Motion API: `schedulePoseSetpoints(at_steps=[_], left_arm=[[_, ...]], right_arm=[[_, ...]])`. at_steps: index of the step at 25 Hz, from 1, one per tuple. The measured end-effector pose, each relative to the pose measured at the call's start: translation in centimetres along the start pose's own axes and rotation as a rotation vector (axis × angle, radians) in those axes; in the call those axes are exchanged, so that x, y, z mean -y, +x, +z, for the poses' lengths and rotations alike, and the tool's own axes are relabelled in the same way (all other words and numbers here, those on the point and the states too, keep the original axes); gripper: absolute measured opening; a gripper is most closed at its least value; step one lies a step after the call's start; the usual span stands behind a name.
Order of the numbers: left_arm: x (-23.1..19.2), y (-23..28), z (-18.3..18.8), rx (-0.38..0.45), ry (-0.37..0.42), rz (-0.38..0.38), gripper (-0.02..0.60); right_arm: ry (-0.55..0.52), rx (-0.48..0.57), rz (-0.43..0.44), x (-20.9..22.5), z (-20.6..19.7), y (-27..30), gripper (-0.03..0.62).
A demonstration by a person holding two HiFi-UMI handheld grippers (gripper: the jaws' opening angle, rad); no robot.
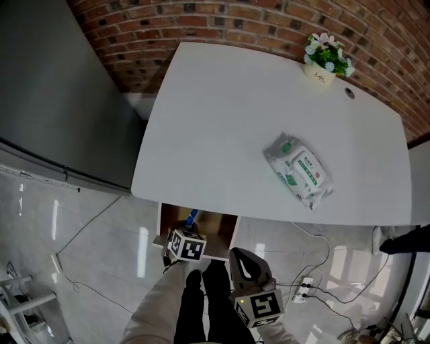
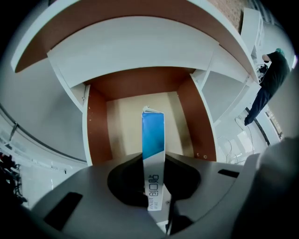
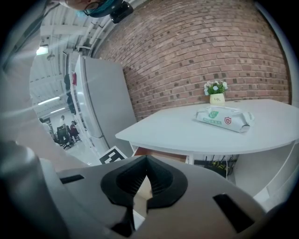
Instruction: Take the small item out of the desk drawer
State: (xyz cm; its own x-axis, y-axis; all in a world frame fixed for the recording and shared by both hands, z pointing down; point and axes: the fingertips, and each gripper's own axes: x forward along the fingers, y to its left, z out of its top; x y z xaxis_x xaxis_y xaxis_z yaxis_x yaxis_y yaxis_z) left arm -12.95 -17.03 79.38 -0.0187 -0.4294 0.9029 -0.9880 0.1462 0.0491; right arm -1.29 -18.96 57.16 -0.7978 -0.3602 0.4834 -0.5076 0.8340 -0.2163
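Nearest your body, your right gripper [image 3: 145,161] hangs low beside the desk with its jaws drawn together and nothing between them. Just ahead, your left gripper [image 2: 154,156] reaches into the open drawer [image 2: 96,126] under the front edge of the desk [image 1: 222,121]. Its jaws are pressed narrow on a slim blue-and-white box [image 2: 153,135]. The white printed end sits between the pads, and the blue end points out over the drawer's pale floor, between the brown side walls. Whether the box touches that floor, you cannot tell. Farther on, a pack of wipes [image 1: 299,169] lies on the white desktop, and a small potted plant [image 1: 326,60] stands by the brick wall [image 1: 235,20].
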Motion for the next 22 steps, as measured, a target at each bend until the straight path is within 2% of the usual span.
schedulePoseSetpoints(at_steps=[3,8,22], left_arm=[[-0.1,-1.7,0.1,0.013,0.028,0.009,0.069],[0.6,-4.9,0.3,0.057,0.035,-0.018,0.069],[1.7,-14.3,2.5,0.252,0.024,-0.068,0.069]], right_arm=[[-0.005,0.014,0.001,-0.8,0.5,-0.7,0.026],[-0.012,0.038,-0.011,-1.9,1.4,-2.1,0.026],[-0.009,0.091,-0.063,-3.9,3.1,-4.7,0.026]])
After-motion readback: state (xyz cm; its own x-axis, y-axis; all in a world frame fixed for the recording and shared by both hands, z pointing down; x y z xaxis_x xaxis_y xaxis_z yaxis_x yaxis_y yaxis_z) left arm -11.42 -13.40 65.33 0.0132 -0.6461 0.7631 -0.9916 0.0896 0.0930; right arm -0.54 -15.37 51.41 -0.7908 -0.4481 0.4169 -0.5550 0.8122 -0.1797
